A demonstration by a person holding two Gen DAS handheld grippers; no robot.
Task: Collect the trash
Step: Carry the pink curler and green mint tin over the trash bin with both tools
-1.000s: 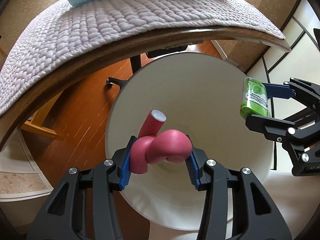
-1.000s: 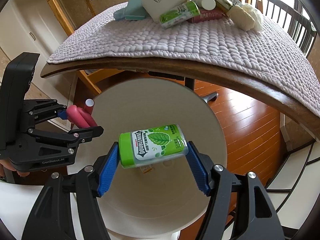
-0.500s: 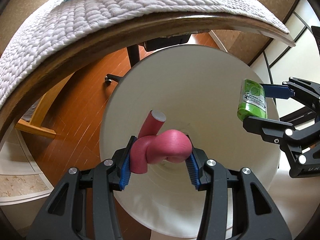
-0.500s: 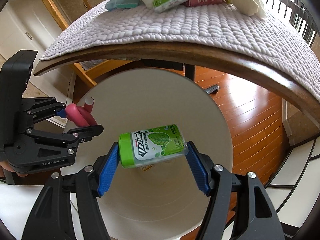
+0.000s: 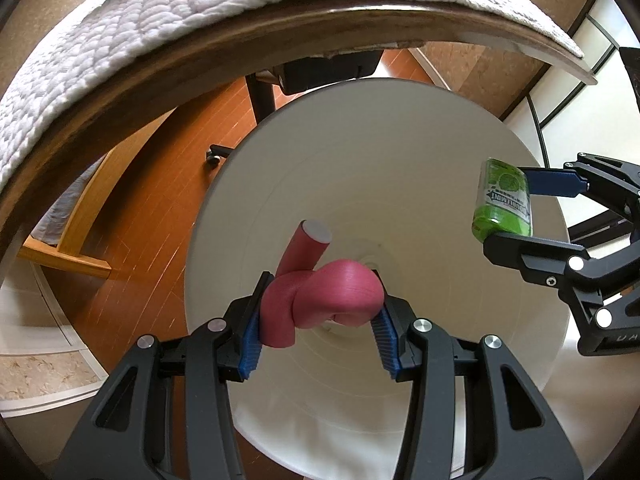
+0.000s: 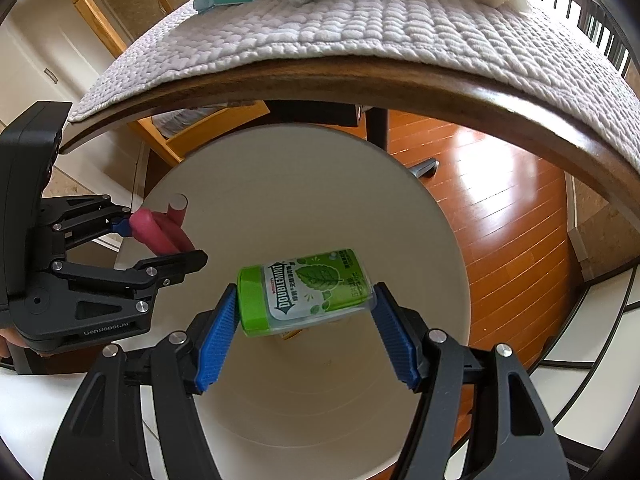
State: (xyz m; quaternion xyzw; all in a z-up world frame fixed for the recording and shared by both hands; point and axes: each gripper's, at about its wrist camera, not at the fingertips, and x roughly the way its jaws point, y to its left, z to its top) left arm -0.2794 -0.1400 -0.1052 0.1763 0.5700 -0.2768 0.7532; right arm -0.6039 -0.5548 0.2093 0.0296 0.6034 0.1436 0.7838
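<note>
Drop step: left hand-held gripper clamps the pink tube, right hand-held gripper clamps the green gum bottle, both over the white bin; next, release each, table edge at 12 o'clock.

The left gripper is matt black plastic with ribbed blue pads and bright metal screw heads; between them sits a pink twisted tube, matt and finely ridged. The right gripper is built alike and clamps a green gum bottle of glossy plastic under a shiny printed label. Below both, the white bin looks smooth and matt inside. Beyond them, the counter shows a dark polished wood edge under a rough quilted cloth; the floor is glossy wood.
</note>
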